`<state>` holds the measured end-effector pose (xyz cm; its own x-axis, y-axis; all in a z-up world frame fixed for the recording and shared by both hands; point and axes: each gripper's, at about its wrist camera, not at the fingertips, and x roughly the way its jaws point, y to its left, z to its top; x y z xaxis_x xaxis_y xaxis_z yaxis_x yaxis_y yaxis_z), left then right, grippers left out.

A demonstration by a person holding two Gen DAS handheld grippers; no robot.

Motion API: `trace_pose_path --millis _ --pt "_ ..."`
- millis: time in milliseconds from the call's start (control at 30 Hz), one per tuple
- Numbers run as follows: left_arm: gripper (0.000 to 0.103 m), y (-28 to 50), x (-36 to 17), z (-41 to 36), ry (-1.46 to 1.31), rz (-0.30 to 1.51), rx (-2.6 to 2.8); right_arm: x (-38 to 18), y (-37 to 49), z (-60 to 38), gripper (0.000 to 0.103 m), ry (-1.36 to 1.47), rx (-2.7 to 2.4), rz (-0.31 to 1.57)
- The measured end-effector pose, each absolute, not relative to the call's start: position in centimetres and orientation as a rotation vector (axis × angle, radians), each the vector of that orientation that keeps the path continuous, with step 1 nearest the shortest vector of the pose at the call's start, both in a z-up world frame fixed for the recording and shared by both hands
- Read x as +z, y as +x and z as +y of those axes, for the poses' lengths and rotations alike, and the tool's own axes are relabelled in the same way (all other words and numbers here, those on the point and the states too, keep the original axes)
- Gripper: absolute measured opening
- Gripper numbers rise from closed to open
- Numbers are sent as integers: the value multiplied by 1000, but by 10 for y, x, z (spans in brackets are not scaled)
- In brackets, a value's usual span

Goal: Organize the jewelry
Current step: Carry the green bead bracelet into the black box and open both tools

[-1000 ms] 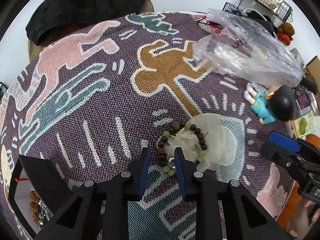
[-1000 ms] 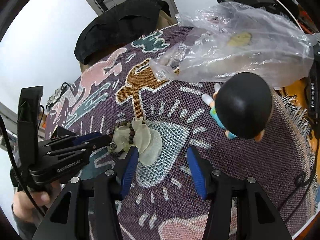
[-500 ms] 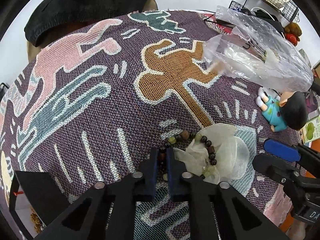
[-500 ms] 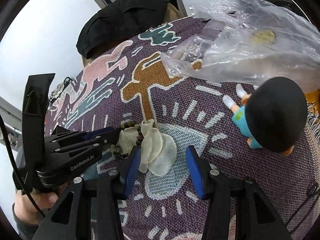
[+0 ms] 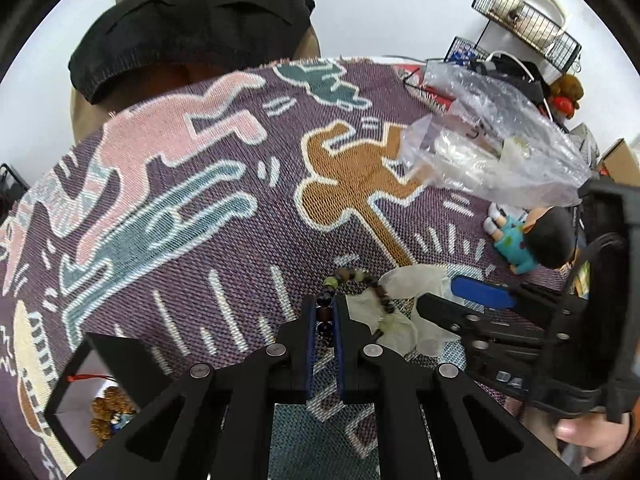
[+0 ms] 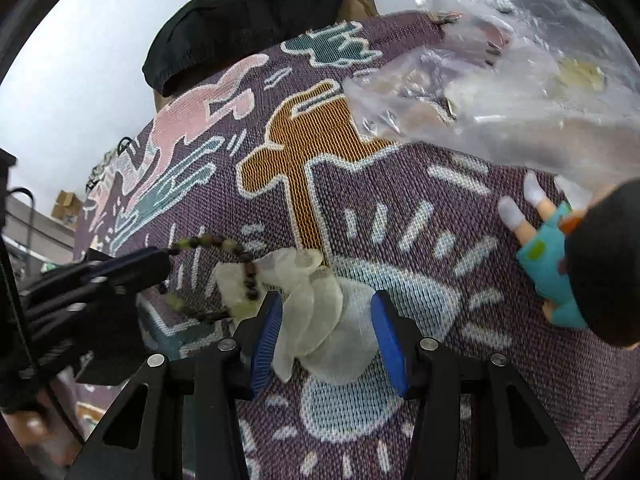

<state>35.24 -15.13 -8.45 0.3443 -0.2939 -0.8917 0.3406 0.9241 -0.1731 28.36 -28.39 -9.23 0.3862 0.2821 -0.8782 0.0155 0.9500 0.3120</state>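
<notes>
Dangling bead bracelet (image 5: 352, 280), dark, green beads

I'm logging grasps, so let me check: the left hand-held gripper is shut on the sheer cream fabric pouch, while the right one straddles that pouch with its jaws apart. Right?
Not quite. The left hand-held gripper is shut on the dark-and-green beaded bracelet, not the sheer cream fabric pouch; the left wrist view shows beads between its pads. The right hand-held gripper does straddle the pouch, its jaws closing.

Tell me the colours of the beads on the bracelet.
The bracelet mixes dark brown, black and pale green beads, clearest in the left wrist view.
</notes>
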Motion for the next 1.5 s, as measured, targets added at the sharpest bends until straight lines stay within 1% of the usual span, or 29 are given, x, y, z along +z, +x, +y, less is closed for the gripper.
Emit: trace_pose_path --millis 33,67,100,233,800,1067,1267,1500 --pt "8 351 -81 -149 44 1141 -413 -92 284 -281 38 261 161 1167" --pt "8 350 -78 -147 43 1135 -413 -92 285 -278 11 241 155 1165" --pt "8 350 -76 -145 43 1129 -411 -94 286 -278 3 249 170 1180" --pt "8 345 -65 -137 33 1104 -408 -86 282 -278 2 260 185 1151" --pt "8 310 0 -98 -3 984 -396 12 254 -260 2 228 241 952" --pt "8 287 30 -69 -14 925 -374 51 241 -237 2 203 271 892" --pt "8 274 35 -43 -36 909 -344 72 233 -212 2 180 303 859" --pt "8 262 24 -17 -61 927 -325 82 227 -176 2 145 350 848"
